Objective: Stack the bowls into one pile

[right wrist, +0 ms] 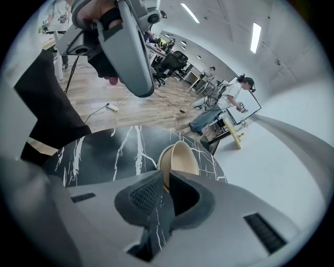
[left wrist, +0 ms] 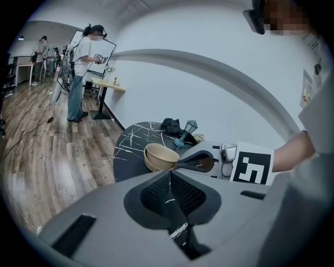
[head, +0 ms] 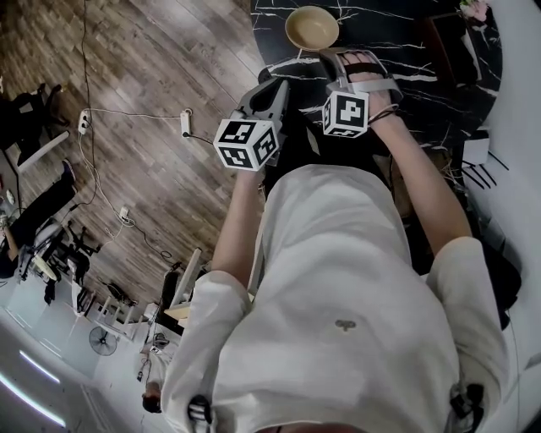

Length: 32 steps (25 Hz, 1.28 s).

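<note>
Bowls (head: 311, 27) sat nested in one pile on the black marble table (head: 380, 25). Left gripper (left wrist: 169, 173) was clenched and empty. Right gripper (right wrist: 166, 180) stood slightly parted at the rim, pinching nothing. Step judged: release after stacking. Next move: clean withdrawal without nudging the pile.

Floor's brown wood planks (head: 152, 68), with a white power strip (head: 185, 123) and cables trailing across it. A round black table (right wrist: 104, 151) with white veins sits by a curved white wall (left wrist: 209, 78). Long strip lights (right wrist: 255, 36) run along the ceiling.
</note>
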Motion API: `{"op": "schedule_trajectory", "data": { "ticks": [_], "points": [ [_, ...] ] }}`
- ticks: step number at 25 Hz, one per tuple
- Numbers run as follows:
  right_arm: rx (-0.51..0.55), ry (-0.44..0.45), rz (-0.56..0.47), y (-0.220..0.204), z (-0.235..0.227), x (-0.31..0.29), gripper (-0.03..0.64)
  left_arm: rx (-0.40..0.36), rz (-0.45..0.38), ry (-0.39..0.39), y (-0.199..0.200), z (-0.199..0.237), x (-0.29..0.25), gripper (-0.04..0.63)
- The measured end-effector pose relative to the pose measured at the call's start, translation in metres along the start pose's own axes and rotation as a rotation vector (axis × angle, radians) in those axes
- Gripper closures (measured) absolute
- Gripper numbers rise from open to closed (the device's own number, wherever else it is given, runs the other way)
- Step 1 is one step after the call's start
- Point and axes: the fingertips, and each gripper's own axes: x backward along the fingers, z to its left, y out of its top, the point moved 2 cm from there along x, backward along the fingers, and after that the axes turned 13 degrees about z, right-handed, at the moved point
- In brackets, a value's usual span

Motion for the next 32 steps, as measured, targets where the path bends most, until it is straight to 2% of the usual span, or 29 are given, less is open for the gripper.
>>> {"op": "schedule_trajectory", "data": {
  "ticks": [10, 19, 25, 32],
  "points": [
    [-0.076, -0.044, 0.008, -0.004, -0.006, 0.001, 0.57, -0.002, 0.006, 0.005, -0.005, -0.004, 0.004, 0.583],
    [-0.06, -0.003, 0.042, 0.001, 0.003, -0.01, 0.566, 0.002, 0.024, -0.002, -0.008, 0.007, 0.01, 0.583],
    [-0.113, 0.014, 0.089, 0.0, 0.011, -0.009, 0.568, -0.032, 0.045, -0.029, -0.007, 0.015, 0.017, 0.583],
    [-0.19, -0.008, 0.171, -0.003, 0.011, 0.002, 0.577, -0.105, 0.082, -0.104, 0.0, 0.018, 0.02, 0.583]
  ]
}}
